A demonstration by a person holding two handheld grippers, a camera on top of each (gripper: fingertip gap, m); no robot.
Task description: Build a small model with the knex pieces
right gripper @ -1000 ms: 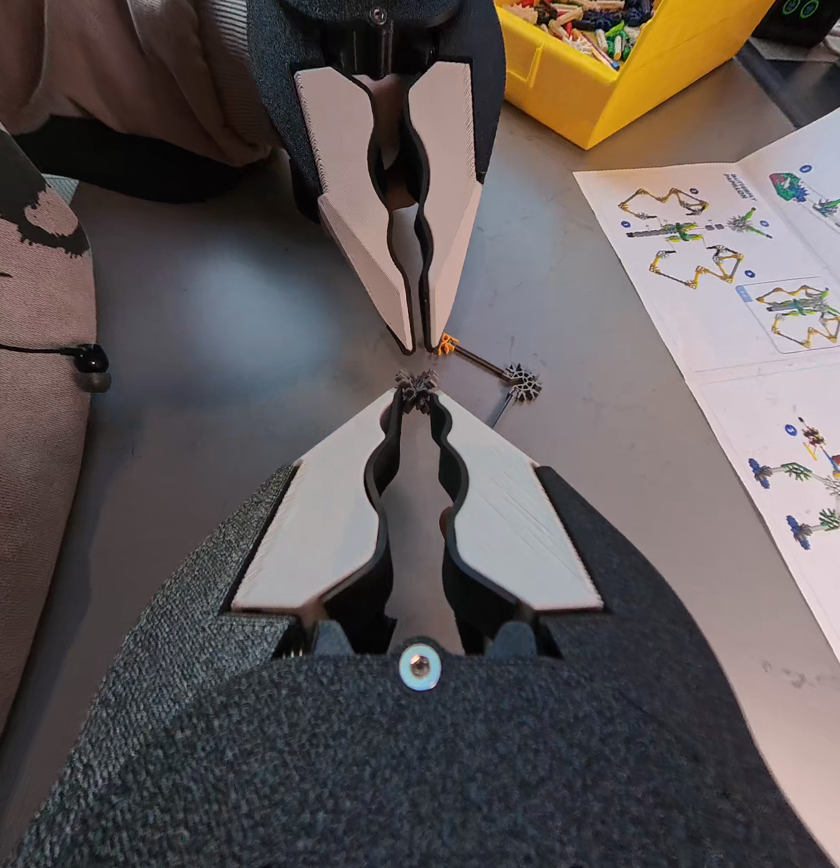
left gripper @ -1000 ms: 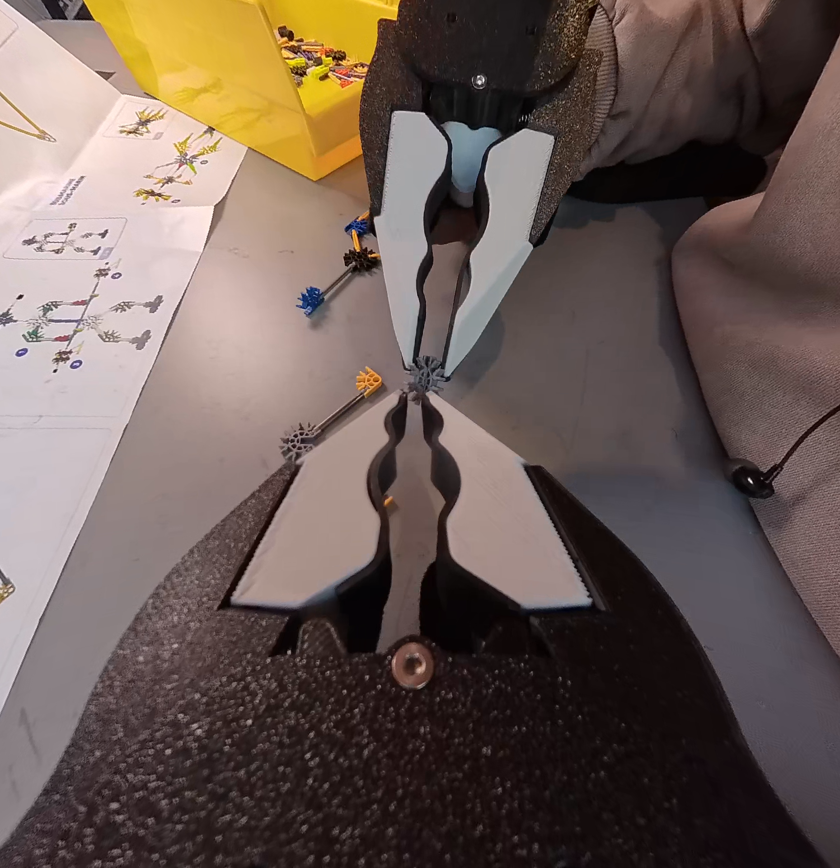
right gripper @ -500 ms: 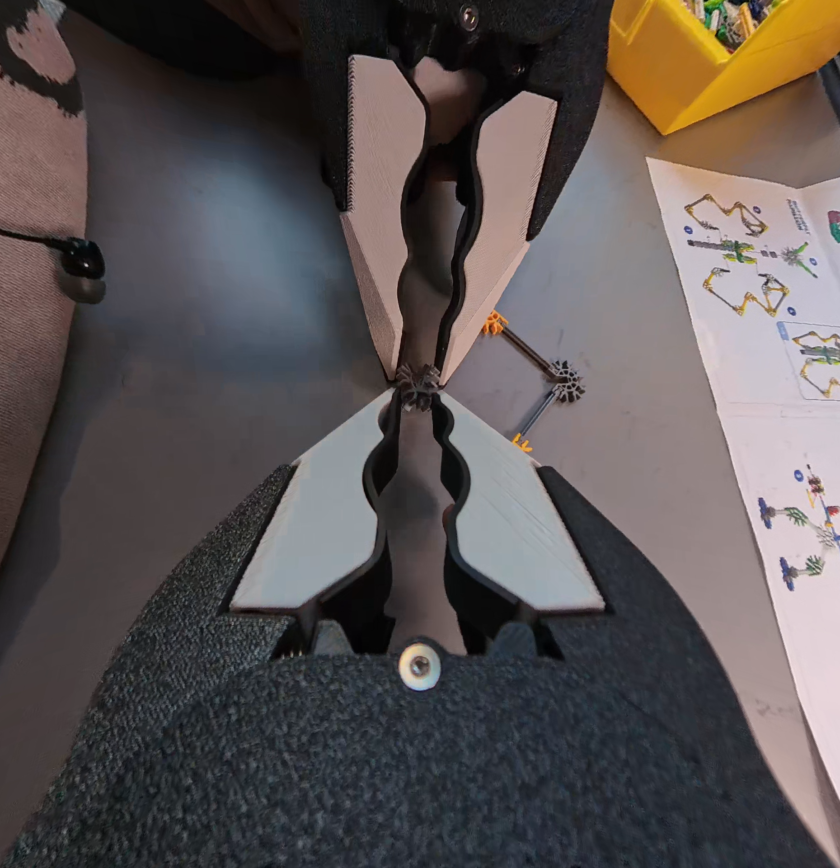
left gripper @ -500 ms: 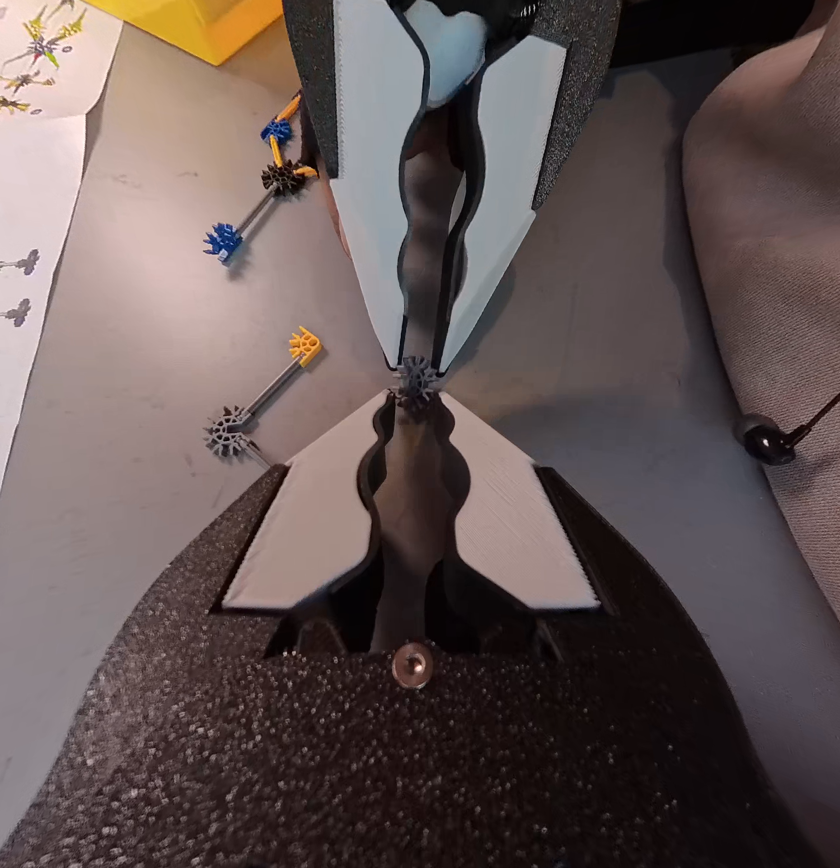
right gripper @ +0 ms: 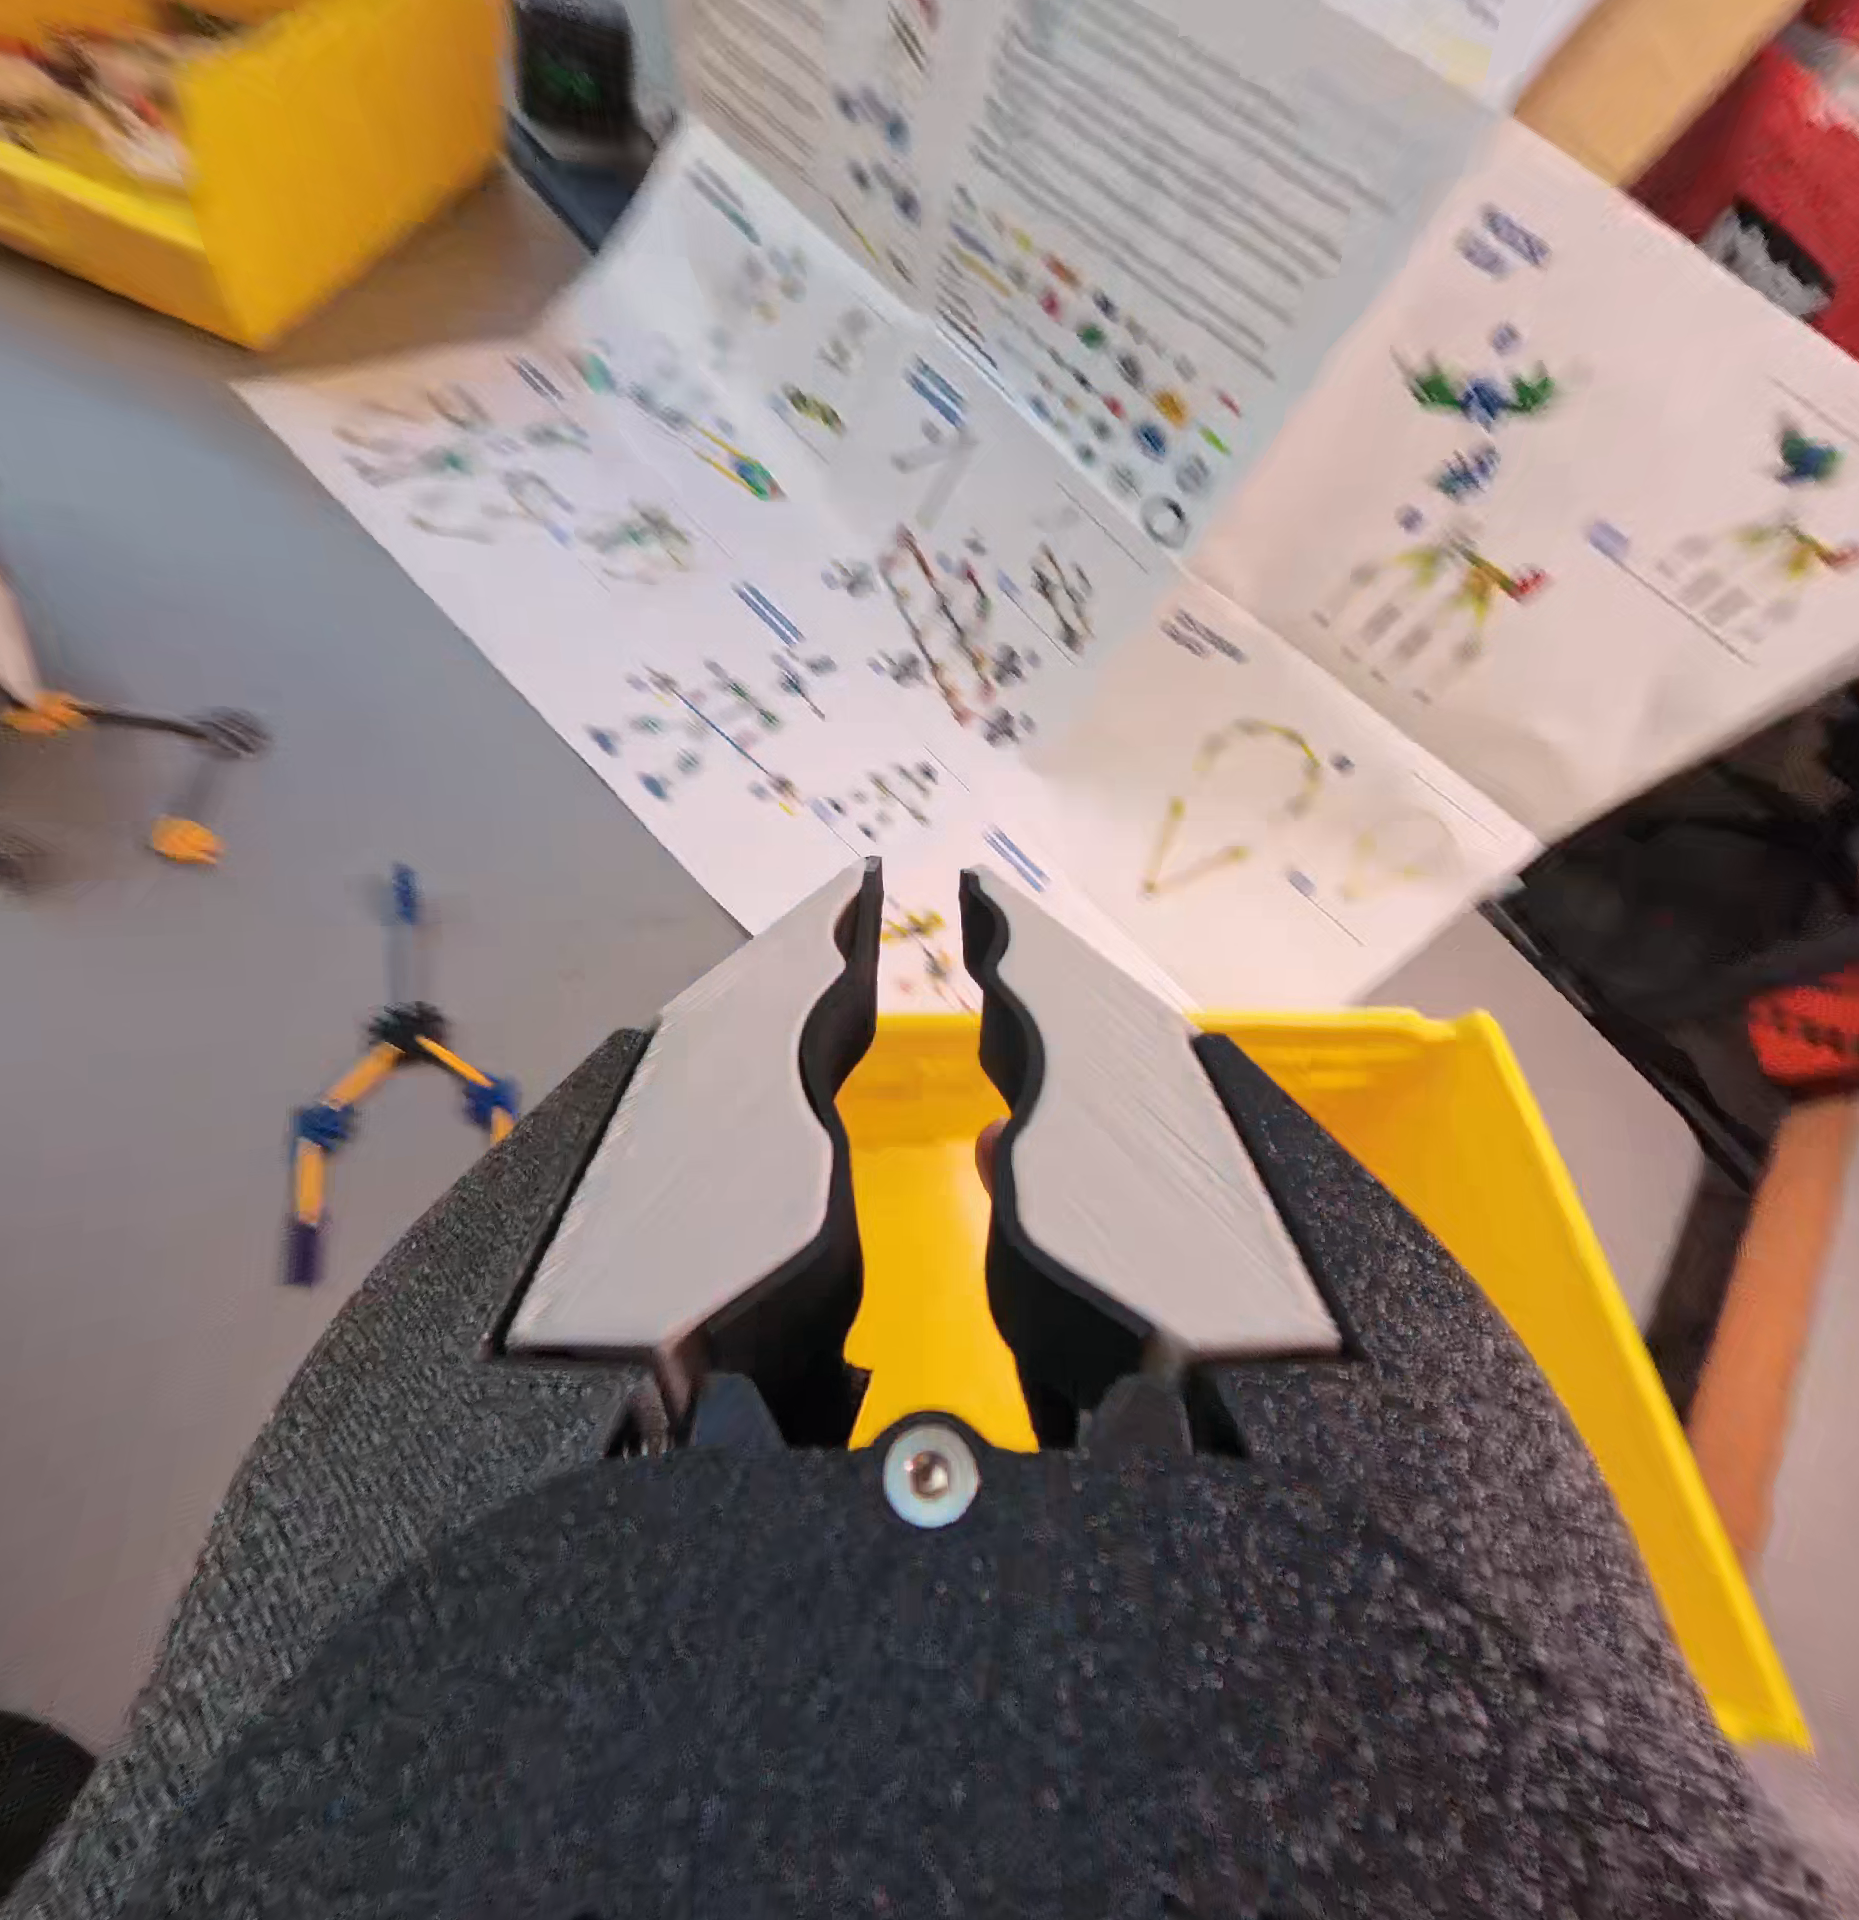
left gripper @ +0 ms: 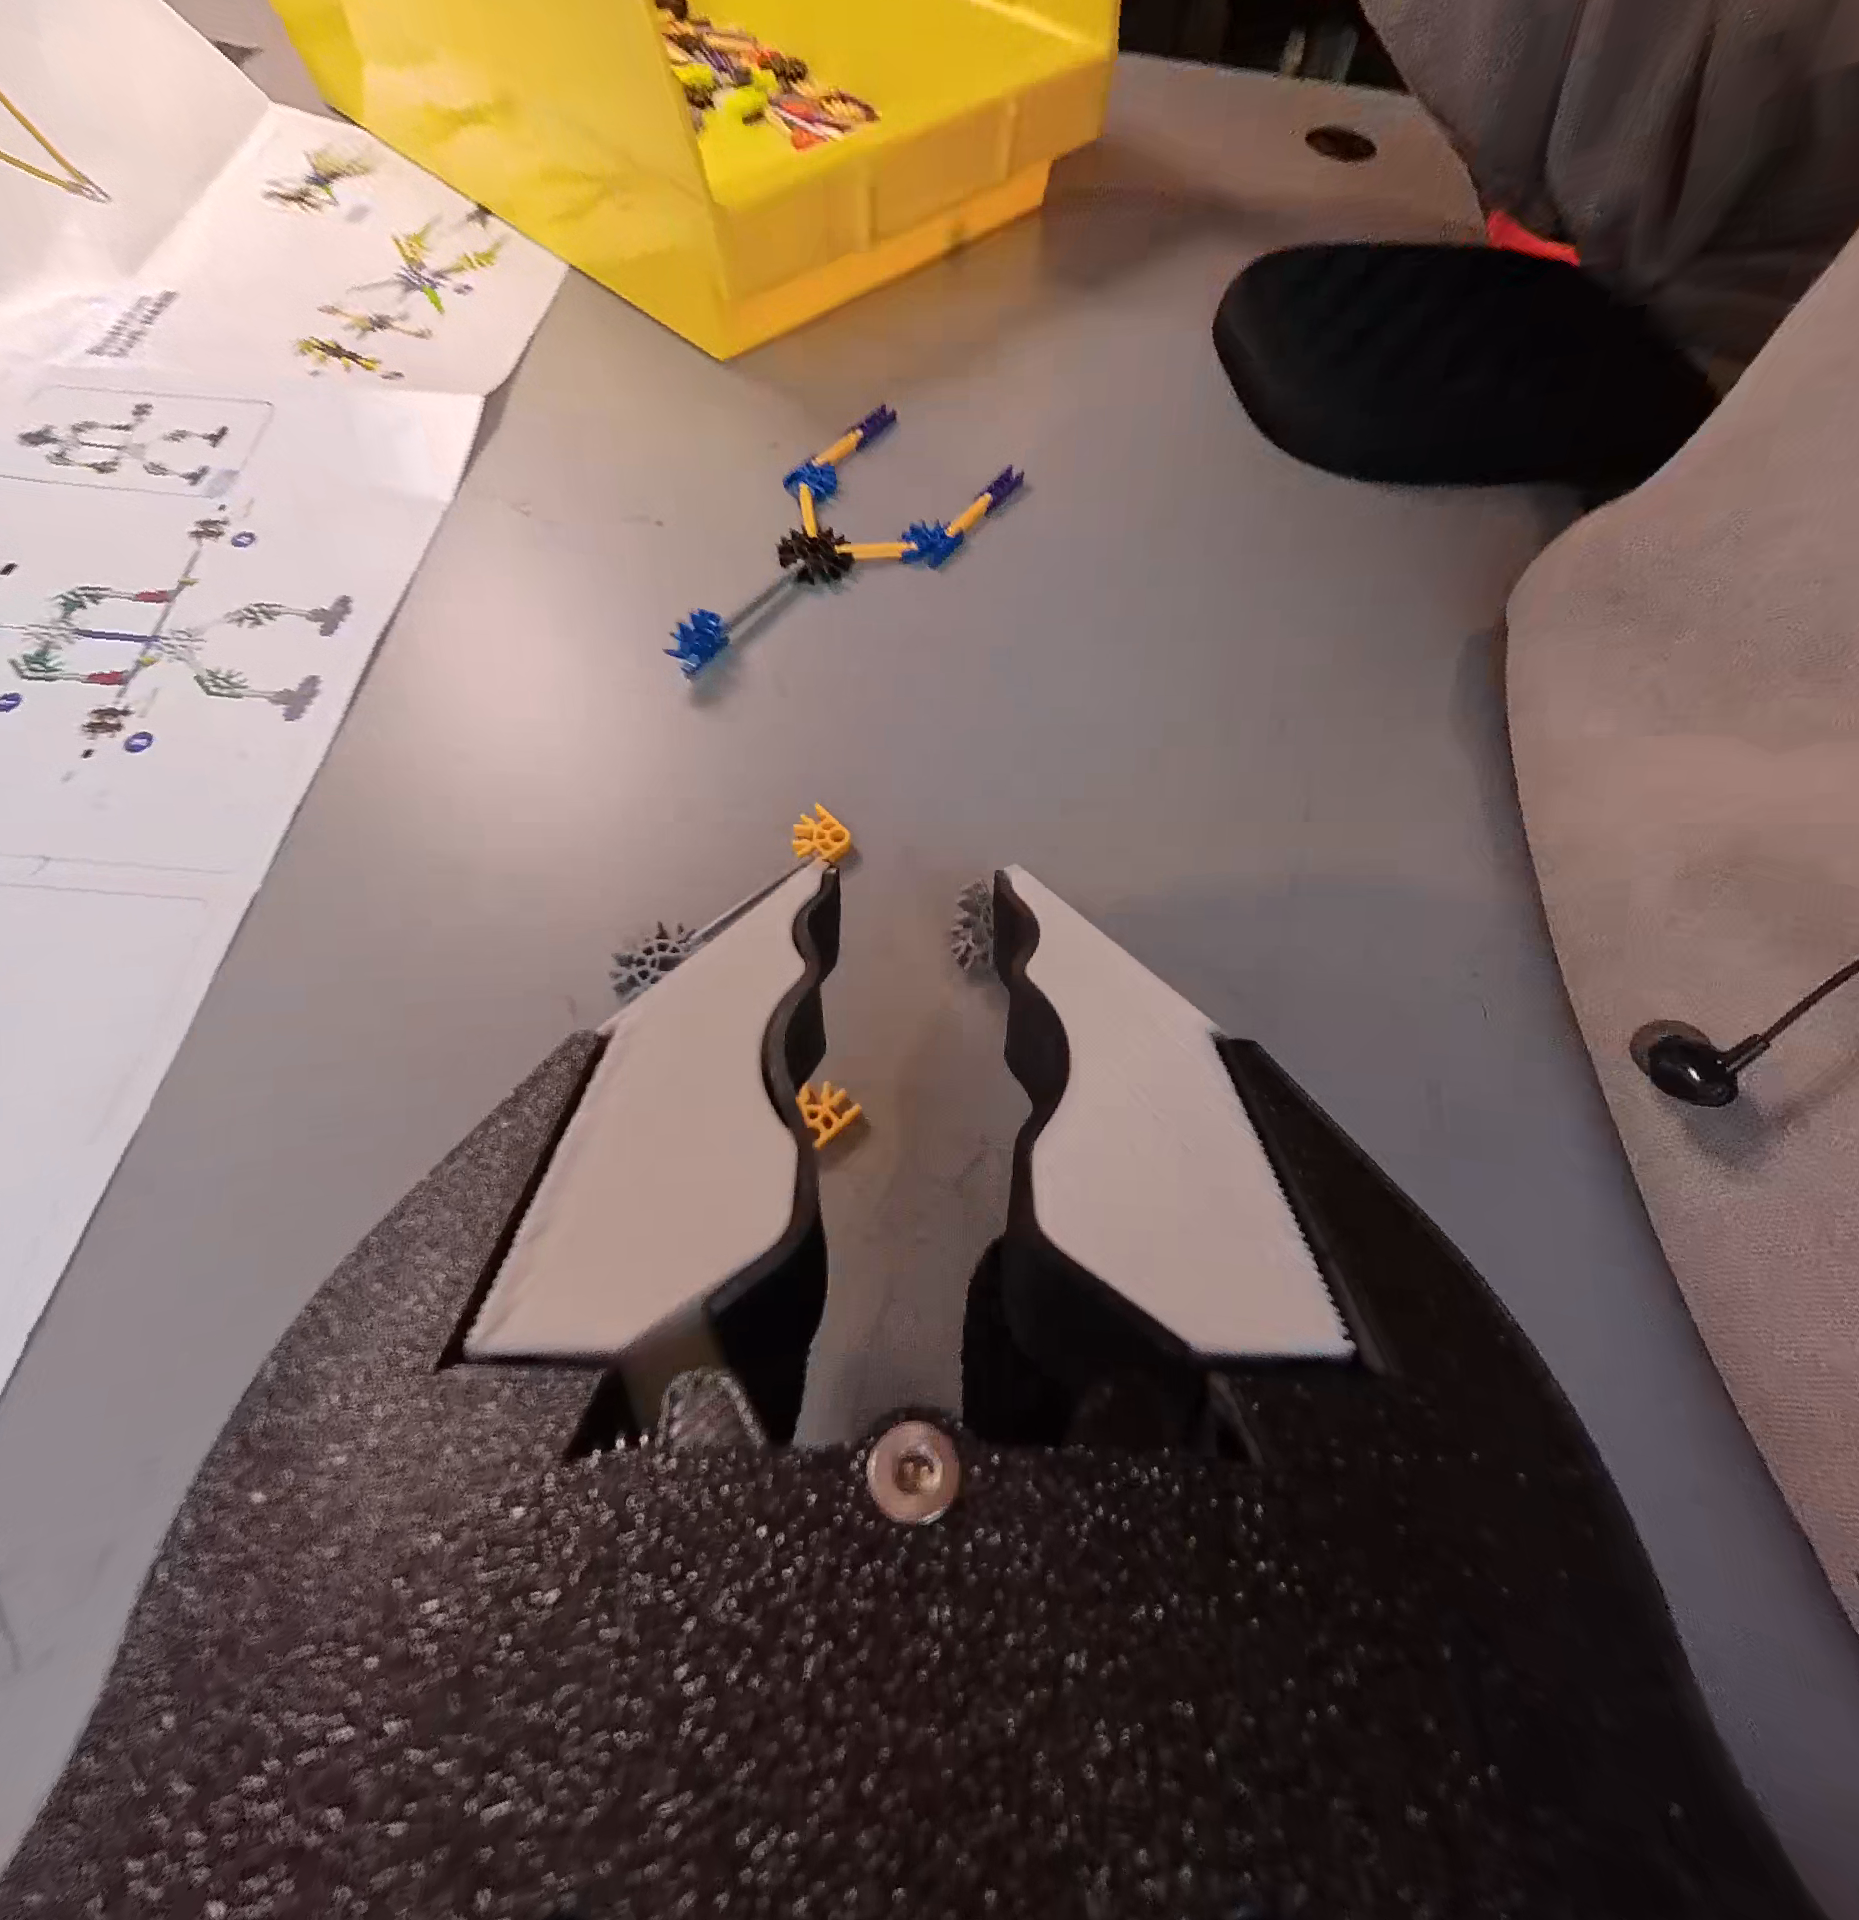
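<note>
Grey spoked connector (left gripper: 972,925) lies on the table (left gripper: 1268,831), just touching the inner tip of my left gripper (left gripper: 914,883), whose jaws stand parted and hold nothing. Beside that connector, left of it, sits a small assembly: orange clip (left gripper: 823,834), thin rod, second grey connector (left gripper: 650,954), with a loose orange clip (left gripper: 828,1112) nearer me. Beyond the connector rests a blue-and-yellow branched piece (left gripper: 852,540), then the yellow bin (left gripper: 800,208). My right gripper (right gripper: 920,883) is slightly parted, empty, above another yellow bin (right gripper: 1372,1143) and the instruction sheet (right gripper: 1008,468). Building looks partly done, I judge
</note>
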